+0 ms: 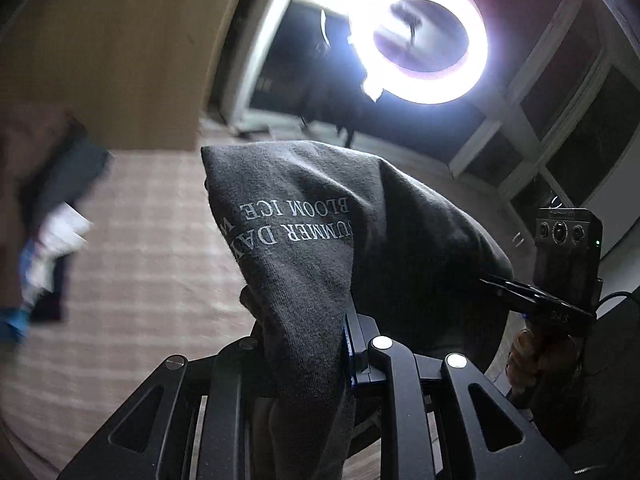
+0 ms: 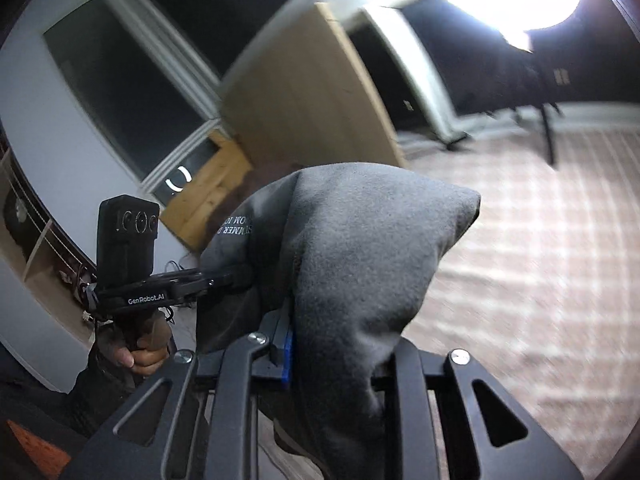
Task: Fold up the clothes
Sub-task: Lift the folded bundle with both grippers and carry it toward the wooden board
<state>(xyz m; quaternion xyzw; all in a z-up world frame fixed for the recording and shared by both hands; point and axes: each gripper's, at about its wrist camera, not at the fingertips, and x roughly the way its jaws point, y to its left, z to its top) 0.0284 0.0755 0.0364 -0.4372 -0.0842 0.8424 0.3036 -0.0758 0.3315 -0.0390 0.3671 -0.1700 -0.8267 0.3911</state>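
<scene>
The garment (image 1: 304, 248) clamped in the left gripper (image 1: 320, 344) is dark charcoal grey, with white serif lettering across the fold just above the jaws; seen beside the right gripper (image 2: 320, 336), the same cloth looks a softer mid grey. Both grippers are matt black with silver screw heads and a bright blue pad showing at the pinch. Beneath and beyond the tongs the checked cover (image 1: 152, 264) is pale pink-beige crossed by lighter lines. Left of the left gripper lies a blurred heap of clothes (image 1: 48, 232) in blue, white and dark tones. Beyond the tongs stands a light tan wooden panel (image 2: 304, 92), and a white ring light (image 1: 424, 40) glows overhead.
</scene>
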